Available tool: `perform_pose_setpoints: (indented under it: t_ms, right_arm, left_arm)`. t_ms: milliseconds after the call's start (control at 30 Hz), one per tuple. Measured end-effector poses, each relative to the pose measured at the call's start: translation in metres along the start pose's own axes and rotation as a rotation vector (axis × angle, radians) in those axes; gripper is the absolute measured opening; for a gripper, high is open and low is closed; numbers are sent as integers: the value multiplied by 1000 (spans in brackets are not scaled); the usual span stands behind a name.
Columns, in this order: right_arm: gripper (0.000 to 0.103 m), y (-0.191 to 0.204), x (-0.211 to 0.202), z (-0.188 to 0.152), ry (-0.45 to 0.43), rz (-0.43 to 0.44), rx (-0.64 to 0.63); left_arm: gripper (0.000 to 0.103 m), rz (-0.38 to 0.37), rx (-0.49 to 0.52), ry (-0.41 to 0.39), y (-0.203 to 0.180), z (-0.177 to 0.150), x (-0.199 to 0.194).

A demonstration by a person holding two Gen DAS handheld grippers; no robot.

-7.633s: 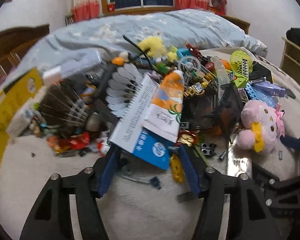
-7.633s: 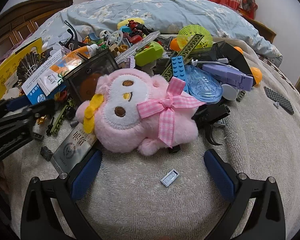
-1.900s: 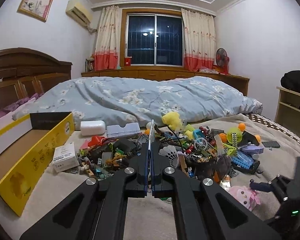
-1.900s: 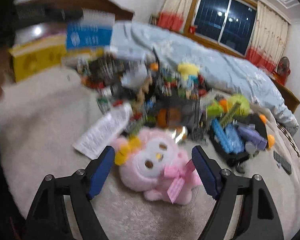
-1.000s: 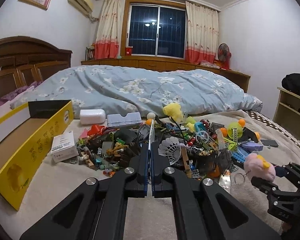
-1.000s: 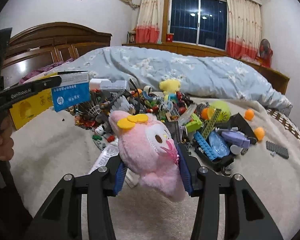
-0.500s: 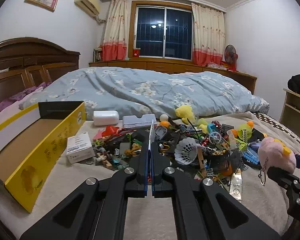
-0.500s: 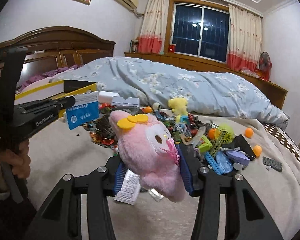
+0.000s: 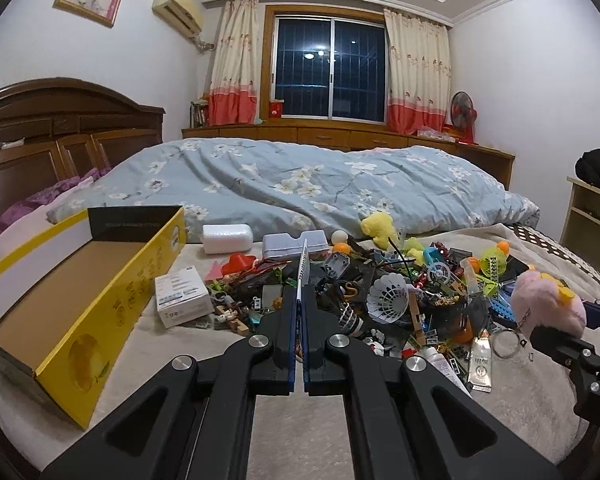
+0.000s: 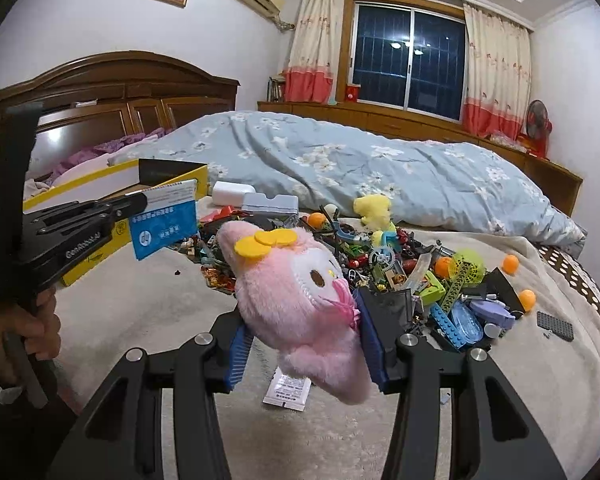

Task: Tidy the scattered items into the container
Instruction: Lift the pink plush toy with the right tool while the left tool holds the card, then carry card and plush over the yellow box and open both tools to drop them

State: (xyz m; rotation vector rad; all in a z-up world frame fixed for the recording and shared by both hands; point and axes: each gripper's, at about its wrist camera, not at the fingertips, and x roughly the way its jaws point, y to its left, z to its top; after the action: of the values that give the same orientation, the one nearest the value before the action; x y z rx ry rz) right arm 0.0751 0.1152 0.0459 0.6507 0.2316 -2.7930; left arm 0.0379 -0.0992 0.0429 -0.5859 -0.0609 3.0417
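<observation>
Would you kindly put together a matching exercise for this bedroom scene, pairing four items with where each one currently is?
Things:
1. pink plush toy
2. blue and white flat packet
3. yellow cardboard box
4. white sachet

Places:
A. lying on the blanket below the right tool
B. clamped in the left tool
C. open, left of the toy pile
D. gripped in the right tool

Pairs: 1-D, 2-B, 3-C, 4-A

Pink plush (image 10: pixel 300 304) aloft; flat packet (image 10: pixel 165 218) aloft; yellow box (image 9: pixel 80 280) open
</observation>
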Motion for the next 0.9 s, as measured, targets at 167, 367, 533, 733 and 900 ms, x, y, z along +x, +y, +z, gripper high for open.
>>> perform_pose_setpoints:
  t_ms: [167, 367, 533, 733, 900]
  right_arm:
    - [48, 9, 2, 2, 4, 14, -8]
    - [48, 20, 22, 34, 56, 122, 58]
    - [48, 51, 52, 85, 18, 183, 76]
    - [48, 110, 99, 118, 25, 299, 131]
    - [48, 167, 129, 119, 83, 396, 152]
  left_arm:
    - [3, 6, -6, -6, 6, -1, -5]
    - [3, 80, 54, -31, 11, 8, -7]
    - [3, 134, -25, -20, 54, 30, 3]
    - [3, 234, -96, -8, 122, 29, 5]
    - [3, 364, -124, 32, 188, 24, 14]
